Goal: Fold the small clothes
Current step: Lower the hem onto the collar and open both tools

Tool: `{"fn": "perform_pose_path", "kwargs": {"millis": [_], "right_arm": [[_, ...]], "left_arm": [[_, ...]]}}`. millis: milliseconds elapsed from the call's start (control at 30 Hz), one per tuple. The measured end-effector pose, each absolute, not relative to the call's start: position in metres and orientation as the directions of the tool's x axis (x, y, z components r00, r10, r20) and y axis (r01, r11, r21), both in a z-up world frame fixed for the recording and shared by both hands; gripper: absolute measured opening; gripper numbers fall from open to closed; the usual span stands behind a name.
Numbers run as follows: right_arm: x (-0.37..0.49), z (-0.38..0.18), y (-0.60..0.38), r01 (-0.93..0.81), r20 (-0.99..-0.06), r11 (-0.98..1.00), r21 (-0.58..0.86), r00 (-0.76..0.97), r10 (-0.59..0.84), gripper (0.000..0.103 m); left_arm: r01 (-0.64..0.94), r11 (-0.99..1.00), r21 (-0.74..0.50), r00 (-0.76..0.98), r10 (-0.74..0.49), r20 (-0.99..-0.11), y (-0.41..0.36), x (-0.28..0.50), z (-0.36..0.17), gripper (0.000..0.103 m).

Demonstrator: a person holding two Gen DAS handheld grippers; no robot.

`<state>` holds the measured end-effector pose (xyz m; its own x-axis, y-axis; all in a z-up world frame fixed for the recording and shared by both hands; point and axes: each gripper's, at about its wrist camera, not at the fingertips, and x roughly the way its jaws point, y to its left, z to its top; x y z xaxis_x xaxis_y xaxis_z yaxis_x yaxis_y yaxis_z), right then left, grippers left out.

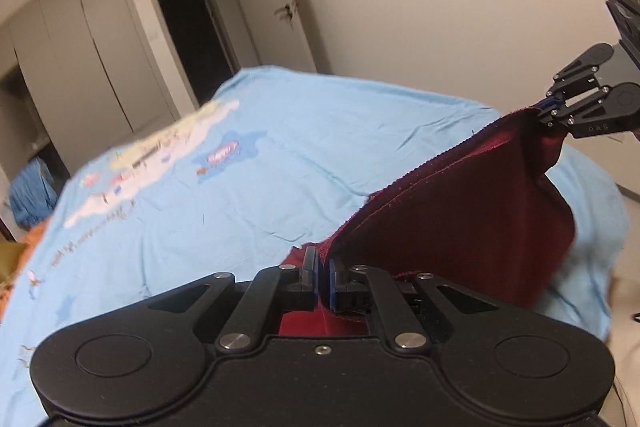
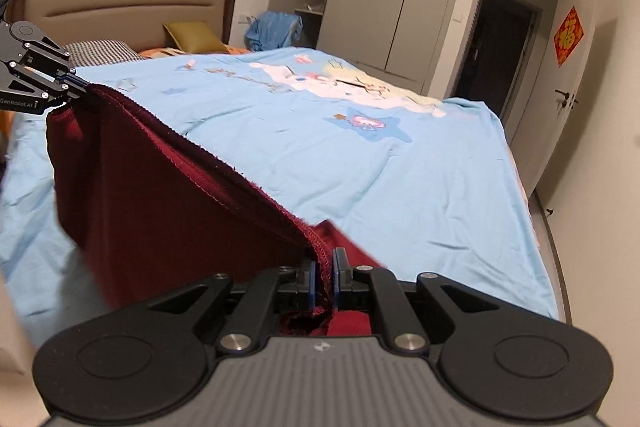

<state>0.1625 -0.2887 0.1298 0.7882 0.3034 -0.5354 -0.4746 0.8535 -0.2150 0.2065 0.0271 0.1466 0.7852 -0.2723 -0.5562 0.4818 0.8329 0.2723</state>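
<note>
Both tools, left tool [image 1: 322, 277] and right tool [image 2: 324, 281], pinch the maroon garment [image 1: 472, 211] (hem taut) above the bed [image 1: 240, 187].

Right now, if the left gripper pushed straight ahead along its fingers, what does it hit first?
Beyond the dark red garment it already grips, the left gripper points over the blue bedspread. It would probably meet that first, though depth is unclear.

The left gripper [image 1: 323, 277] has its jaws pinched nearly together on a hem of the dark red cloth [image 1: 472, 211], fingers pointing toward twelve o'clock. The right gripper [image 1: 545, 110] (at two o'clock in the left view) is likewise clamped on the cloth's far corner
</note>
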Motion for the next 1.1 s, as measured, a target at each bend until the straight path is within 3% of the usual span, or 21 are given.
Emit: {"fn": "perform_pose_path", "kwargs": {"millis": [467, 567, 633, 700, 733, 800, 867, 1067, 1100], "right_arm": [[0.342, 0.045, -0.277, -0.499, -0.661, 0.863, -0.087, 0.677, 0.325, 0.01], [0.357, 0.026, -0.285, -0.496, -0.673, 0.868, -0.029, 0.652, 0.35, 0.01], [0.362, 0.016, -0.29, -0.49, -0.67, 0.872, -0.009, 0.65, 0.359, 0.012], [0.361, 0.012, -0.295, -0.493, -0.658, 0.87, 0.003, 0.654, 0.373, 0.022], [0.36, 0.01, -0.297, -0.492, -0.65, 0.87, 0.007, 0.66, 0.378, 0.032], [0.358, 0.01, -0.302, -0.485, -0.631, 0.874, 0.028, 0.67, 0.392, 0.043], [0.356, 0.012, -0.309, -0.465, -0.611, 0.883, 0.071, 0.679, 0.407, 0.062], [0.334, 0.021, -0.335, -0.399, -0.535, 0.898, 0.185, 0.726, 0.433, 0.088], [0.324, 0.021, -0.337, -0.403, -0.525, 0.896, 0.184, 0.73, 0.436, 0.088]], "left_arm": [[0.396, 0.916, -0.064, 0.628, -0.321, -0.709, 0.079, 0.385, 0.038, 0.006], [0.349, 0.924, -0.159, 0.614, -0.353, -0.706, 0.093, 0.392, 0.019, 0.024], [0.322, 0.921, -0.219, 0.614, -0.379, -0.692, 0.102, 0.393, 0.01, 0.051], [0.313, 0.915, -0.253, 0.632, -0.4, -0.664, 0.112, 0.39, 0.006, 0.068], [0.3, 0.917, -0.262, 0.646, -0.398, -0.651, 0.116, 0.386, 0.007, 0.071], [0.277, 0.918, -0.285, 0.666, -0.397, -0.632, 0.124, 0.38, 0.006, 0.075], [0.248, 0.92, -0.305, 0.69, -0.388, -0.611, 0.131, 0.372, 0.009, 0.079], [0.286, 0.939, -0.191, 0.737, -0.343, -0.583, 0.123, 0.318, 0.016, 0.092], [0.309, 0.936, -0.168, 0.736, -0.347, -0.581, 0.118, 0.306, 0.014, 0.094]]}}
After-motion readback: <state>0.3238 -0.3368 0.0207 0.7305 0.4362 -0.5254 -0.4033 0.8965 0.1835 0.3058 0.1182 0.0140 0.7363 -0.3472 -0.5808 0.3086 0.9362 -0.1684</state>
